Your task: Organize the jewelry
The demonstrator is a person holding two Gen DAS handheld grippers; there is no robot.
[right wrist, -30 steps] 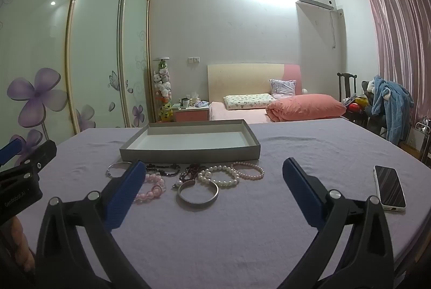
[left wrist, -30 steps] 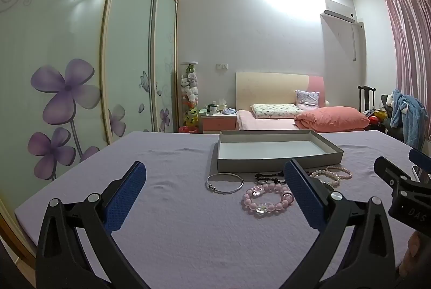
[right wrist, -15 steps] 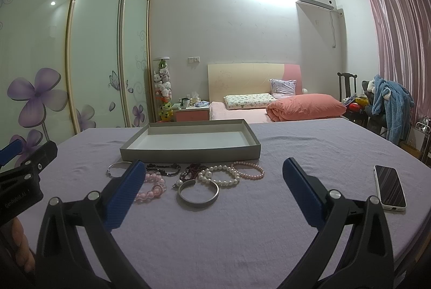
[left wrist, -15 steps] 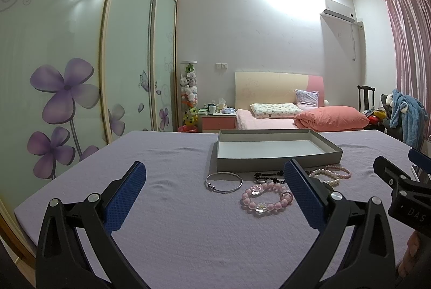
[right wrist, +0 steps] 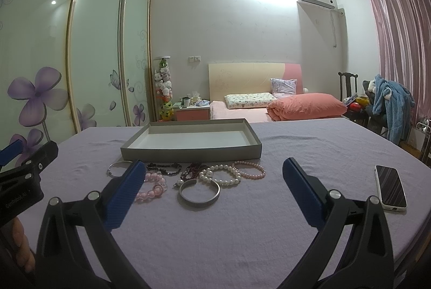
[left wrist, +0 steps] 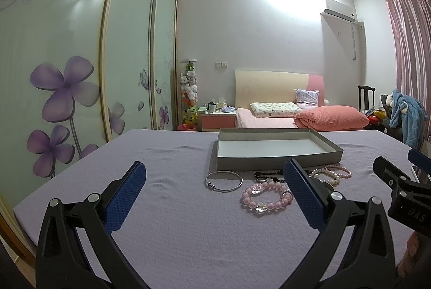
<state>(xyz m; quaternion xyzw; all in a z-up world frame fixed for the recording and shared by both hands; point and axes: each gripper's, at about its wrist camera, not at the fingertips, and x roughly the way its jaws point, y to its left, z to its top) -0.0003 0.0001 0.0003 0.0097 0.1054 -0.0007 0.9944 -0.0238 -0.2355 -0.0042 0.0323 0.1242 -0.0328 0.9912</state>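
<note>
Seven bracelets lie in a cluster on the desk [right wrist: 242, 235] just before one empty tray [right wrist: 188, 151]: two metal bangles [right wrist: 199, 193], five beaded strands [right wrist: 223, 174]. One phone [right wrist: 390, 186] lies well apart. Both the left tool [left wrist: 215, 192] and right tool [right wrist: 212, 189] hover released, grasping nothing.

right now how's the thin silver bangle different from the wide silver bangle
The thin silver bangle is a slim wire hoop with a small clasp; the wide silver bangle is a broad flat band. The thin one lies at the left end of the jewelry, close to the tray; the wide one sits farther from the tray, nearer the camera. Both are silver, lie flat on the purple cloth, and neither is in the tray.
</note>
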